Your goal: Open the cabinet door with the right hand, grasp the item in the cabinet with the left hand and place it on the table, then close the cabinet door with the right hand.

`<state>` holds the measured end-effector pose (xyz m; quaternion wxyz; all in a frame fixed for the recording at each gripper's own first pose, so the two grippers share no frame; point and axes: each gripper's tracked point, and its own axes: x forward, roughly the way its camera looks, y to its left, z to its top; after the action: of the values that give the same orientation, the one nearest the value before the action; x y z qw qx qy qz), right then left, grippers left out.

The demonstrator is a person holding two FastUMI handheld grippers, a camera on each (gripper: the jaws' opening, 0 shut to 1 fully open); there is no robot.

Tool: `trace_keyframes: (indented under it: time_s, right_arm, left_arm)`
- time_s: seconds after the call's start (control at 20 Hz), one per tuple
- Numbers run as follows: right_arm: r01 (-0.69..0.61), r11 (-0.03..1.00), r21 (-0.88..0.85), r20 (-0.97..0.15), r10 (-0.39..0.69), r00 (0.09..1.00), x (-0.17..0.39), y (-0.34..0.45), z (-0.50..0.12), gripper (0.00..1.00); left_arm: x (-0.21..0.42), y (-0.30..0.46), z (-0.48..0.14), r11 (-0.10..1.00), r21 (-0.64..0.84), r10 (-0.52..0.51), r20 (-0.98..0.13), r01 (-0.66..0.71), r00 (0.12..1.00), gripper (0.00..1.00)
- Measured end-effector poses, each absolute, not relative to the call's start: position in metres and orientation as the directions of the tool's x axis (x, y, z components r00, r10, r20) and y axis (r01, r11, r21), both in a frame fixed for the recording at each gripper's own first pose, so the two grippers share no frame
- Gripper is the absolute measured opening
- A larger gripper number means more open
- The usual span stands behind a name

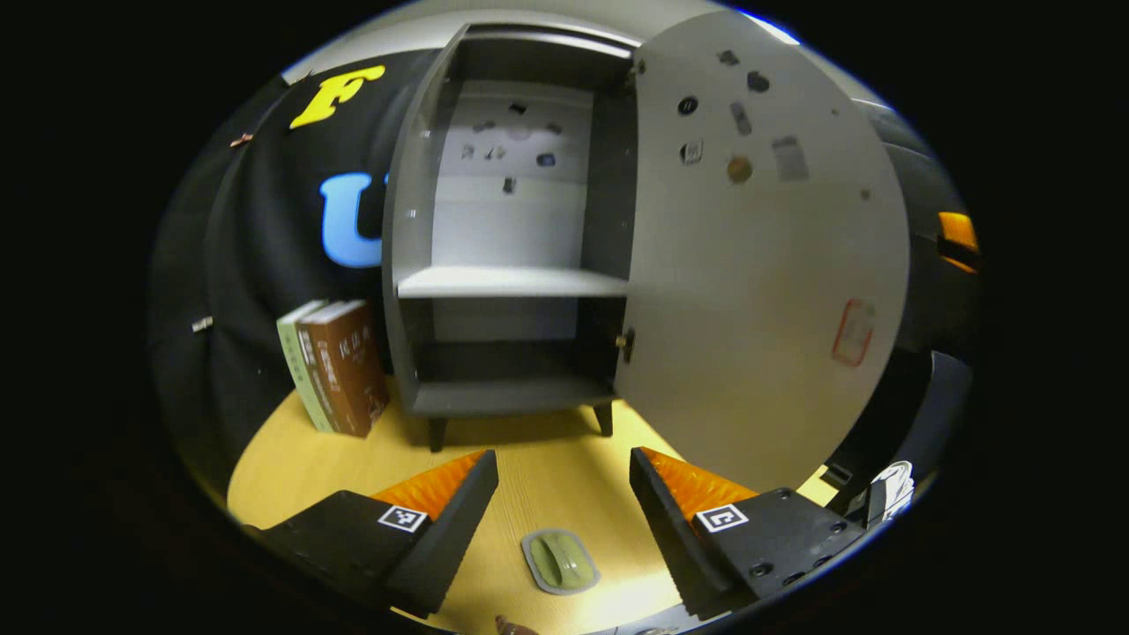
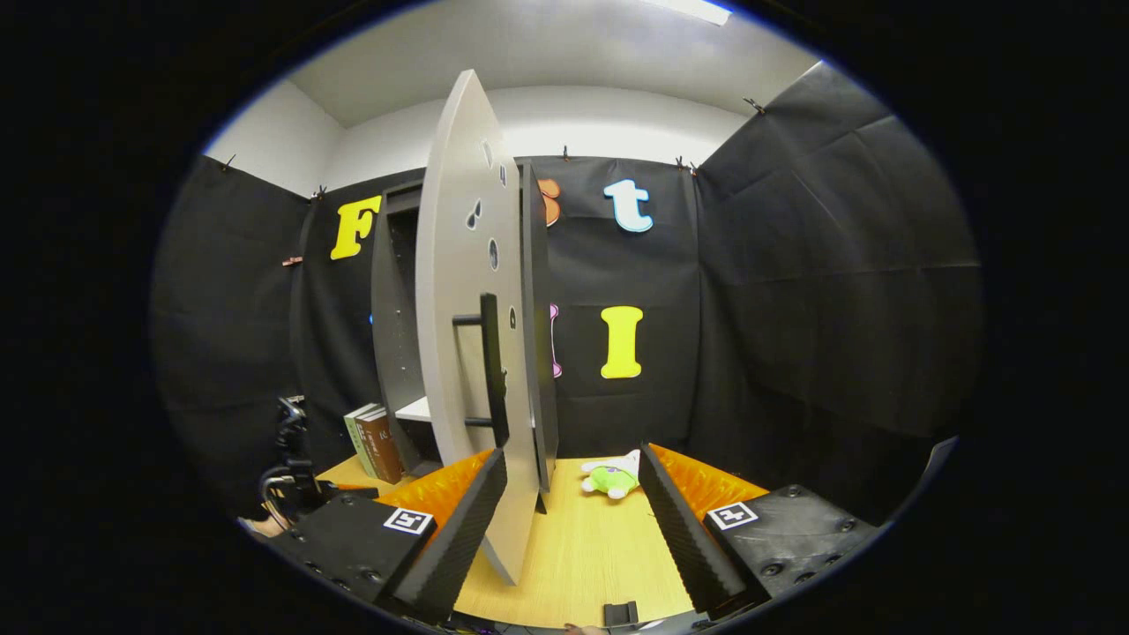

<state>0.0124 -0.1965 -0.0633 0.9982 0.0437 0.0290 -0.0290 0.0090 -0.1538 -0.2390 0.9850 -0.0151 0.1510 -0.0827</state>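
On the table [image 1: 547,467], the green item [image 1: 560,560] lies at 6 o'clock between the spread left gripper [image 1: 564,507]. The right gripper [image 2: 573,520], spread around the door [image 2: 463,353] edge, could miss the handle [image 2: 489,362] and scrape.

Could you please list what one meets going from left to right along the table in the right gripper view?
Two upright books with green and brown covers → open grey cabinet → its pale grey door, swung open, with a black bar handle → small green and white plush toy lying on the yellow wooden table.
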Motion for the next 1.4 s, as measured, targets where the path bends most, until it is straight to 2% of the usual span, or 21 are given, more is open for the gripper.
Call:
trace_keyframes:
  time_s: [0.15, 0.2, 0.4, 0.7, 0.8, 0.85, 0.9, 1.05, 1.2, 1.25, 1.3, 1.35, 1.4]
  right_arm:
    - [0.043, 0.996, 0.076, -0.022, -0.042, 0.999, 0.016, -0.181, -0.047, 1.00]
    - [0.035, 0.997, 0.070, -0.008, -0.034, 0.999, 0.019, -0.177, -0.042, 0.97]
    - [-0.002, 0.998, 0.062, -0.010, 0.002, 1.000, 0.038, -0.169, -0.035, 0.96]
    - [-0.104, 0.994, 0.043, -0.018, 0.105, 0.994, 0.074, -0.158, -0.036, 0.96]
    - [-0.127, 0.990, 0.055, -0.019, 0.128, 0.992, 0.083, -0.160, -0.037, 0.96]
    - [-0.142, 0.987, 0.070, -0.014, 0.144, 0.990, 0.088, -0.159, -0.037, 0.92]
    - [-0.163, 0.983, 0.087, -0.010, 0.164, 0.986, 0.089, -0.158, -0.037, 0.96]
    - [-0.219, 0.969, 0.113, -0.004, 0.221, 0.975, 0.094, -0.151, -0.038, 0.96]
    - [-0.291, 0.949, 0.118, -0.003, 0.293, 0.956, 0.097, -0.132, -0.038, 0.96]
    - [-0.314, 0.942, 0.122, -0.002, 0.317, 0.948, 0.097, -0.123, -0.039, 1.00]
    - [-0.334, 0.934, 0.126, -0.002, 0.337, 0.941, 0.097, -0.114, -0.039, 0.92]
    - [-0.348, 0.928, 0.130, -0.009, 0.352, 0.936, 0.098, -0.105, -0.041, 0.92]
    - [-0.355, 0.925, 0.133, -0.015, 0.360, 0.933, 0.099, -0.098, -0.042, 0.92]
  left_arm:
    - [-0.005, -0.158, -0.185, 0.968, -0.069, -0.249, -0.227, 0.239, 0.941, 0.95]
    - [-0.009, -0.157, -0.170, 0.963, -0.085, -0.268, -0.211, 0.255, 0.940, 0.95]
    - [-0.018, -0.151, -0.120, 0.944, -0.127, -0.322, -0.156, 0.305, 0.934, 0.95]
    - [-0.007, -0.134, -0.060, 0.950, -0.119, -0.301, -0.091, 0.290, 0.949, 0.92]
    - [-0.001, -0.126, -0.043, 0.955, -0.126, -0.280, -0.069, 0.270, 0.958, 0.95]
    - [0.002, -0.122, -0.039, 0.959, -0.122, -0.264, -0.063, 0.255, 0.963, 0.95]
    - [0.003, -0.118, -0.037, 0.963, -0.121, -0.250, -0.064, 0.242, 0.966, 0.95]
    - [0.005, -0.121, -0.040, 0.960, -0.159, -0.246, -0.081, 0.231, 0.966, 0.94]
    - [0.013, -0.111, -0.038, 0.975, -0.134, -0.191, -0.075, 0.179, 0.979, 0.97]
    - [0.015, -0.107, -0.035, 0.980, -0.118, -0.170, -0.066, 0.161, 0.983, 0.92]
    - [0.018, -0.104, -0.033, 0.983, -0.106, -0.158, -0.054, 0.152, 0.986, 0.92]
    - [0.020, -0.103, -0.030, 0.984, -0.098, -0.154, -0.045, 0.149, 0.987, 0.95]
    - [0.022, -0.101, -0.030, 0.985, -0.090, -0.154, -0.038, 0.150, 0.987, 0.92]
